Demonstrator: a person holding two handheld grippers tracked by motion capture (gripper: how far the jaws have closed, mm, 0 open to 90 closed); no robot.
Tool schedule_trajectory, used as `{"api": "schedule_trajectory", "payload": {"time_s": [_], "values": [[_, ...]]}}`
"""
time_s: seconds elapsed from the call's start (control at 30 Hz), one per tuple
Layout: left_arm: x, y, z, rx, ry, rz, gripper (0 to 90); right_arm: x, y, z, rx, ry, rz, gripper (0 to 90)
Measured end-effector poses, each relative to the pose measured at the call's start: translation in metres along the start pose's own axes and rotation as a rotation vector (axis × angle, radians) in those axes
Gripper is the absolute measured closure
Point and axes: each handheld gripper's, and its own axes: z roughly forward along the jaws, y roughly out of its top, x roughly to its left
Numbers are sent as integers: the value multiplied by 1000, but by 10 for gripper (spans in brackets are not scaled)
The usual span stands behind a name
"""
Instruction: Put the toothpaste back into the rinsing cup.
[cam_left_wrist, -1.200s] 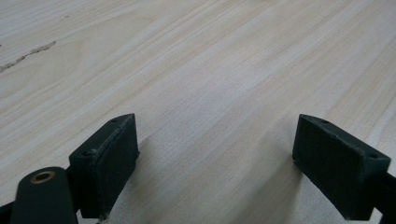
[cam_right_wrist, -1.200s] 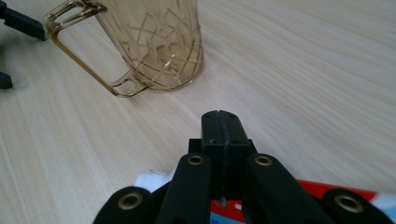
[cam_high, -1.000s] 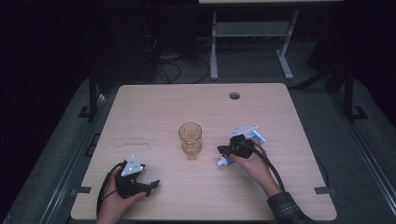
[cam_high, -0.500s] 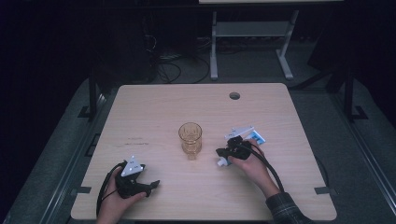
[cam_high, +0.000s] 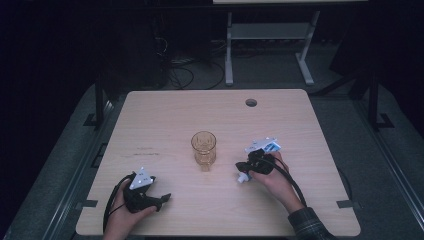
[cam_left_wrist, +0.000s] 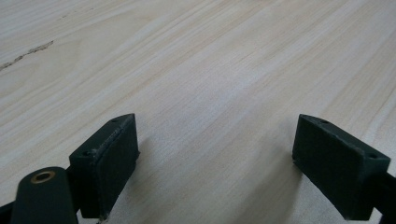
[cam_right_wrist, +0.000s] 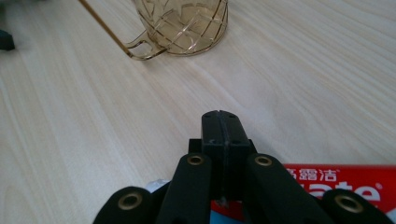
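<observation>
A dim lab or test room, probably: a pale wooden desk with a cable hole at one o'clock, grey carpet around, tangled cables at eleven o'clock, and a white metal stand at twelve.

The tongs stand wide apart, apparently just above the bare wooden table.

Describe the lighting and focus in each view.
High view: lit pale wooden table amid dark surroundings, amber glass mug small. Left gripper view: soft shadows beside the open jaws, wood grain sharp. Right gripper view: jaws pressed together, sharp; mug slightly soft.
</observation>
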Motion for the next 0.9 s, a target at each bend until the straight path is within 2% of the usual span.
{"api": "schedule_trajectory", "payload": {"time_s": [0.43, 0.9], "values": [[0, 0, 0, -1, -1, 1, 135, 0, -13, -17, -5, 4, 1, 899], [0, -1, -1, 0, -1, 1, 135, 0, -32, -35, 6, -2, 26, 898]]}}
